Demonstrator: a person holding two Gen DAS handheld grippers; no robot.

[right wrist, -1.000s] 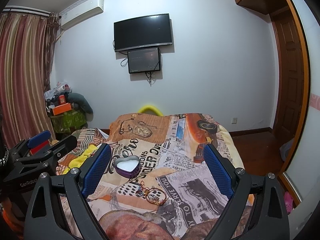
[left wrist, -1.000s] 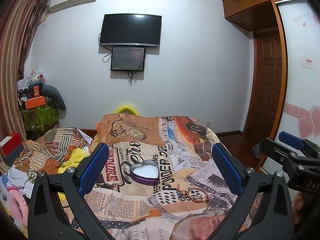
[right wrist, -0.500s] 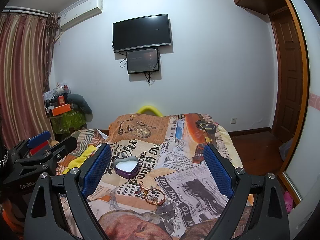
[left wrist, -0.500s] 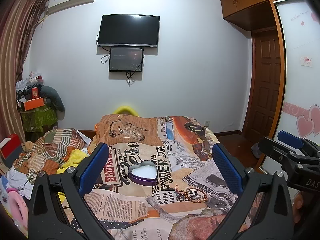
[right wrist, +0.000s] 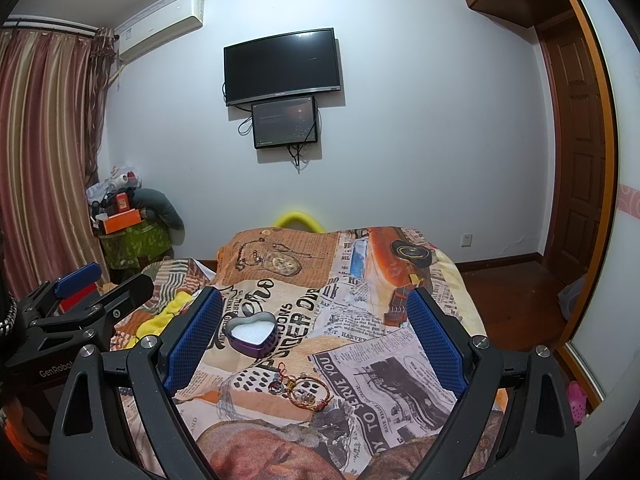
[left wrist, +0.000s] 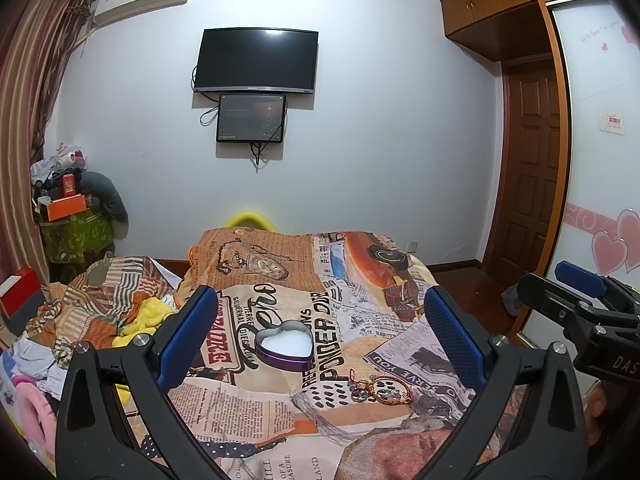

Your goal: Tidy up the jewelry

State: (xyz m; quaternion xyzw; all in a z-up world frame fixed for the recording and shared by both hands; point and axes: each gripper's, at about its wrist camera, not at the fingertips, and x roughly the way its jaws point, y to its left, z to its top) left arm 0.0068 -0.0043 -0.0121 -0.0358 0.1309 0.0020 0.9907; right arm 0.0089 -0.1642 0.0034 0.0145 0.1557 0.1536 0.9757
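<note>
jewelry [left wrist: 380, 389] lies tangled on the bedspread [left wrist: 400, 352] near the heart tin [left wrist: 285, 345], light and snaggy, so we'd pinch the bangle rim, both claws [left wrist: 320, 340] [right wrist: 316, 340] wide and empty.

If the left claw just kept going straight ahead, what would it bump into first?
Probably the bedspread just beyond the heart-shaped tin, or the tin itself. The left gripper is open and points slightly downward over the bed; depth is hard to judge.
</note>
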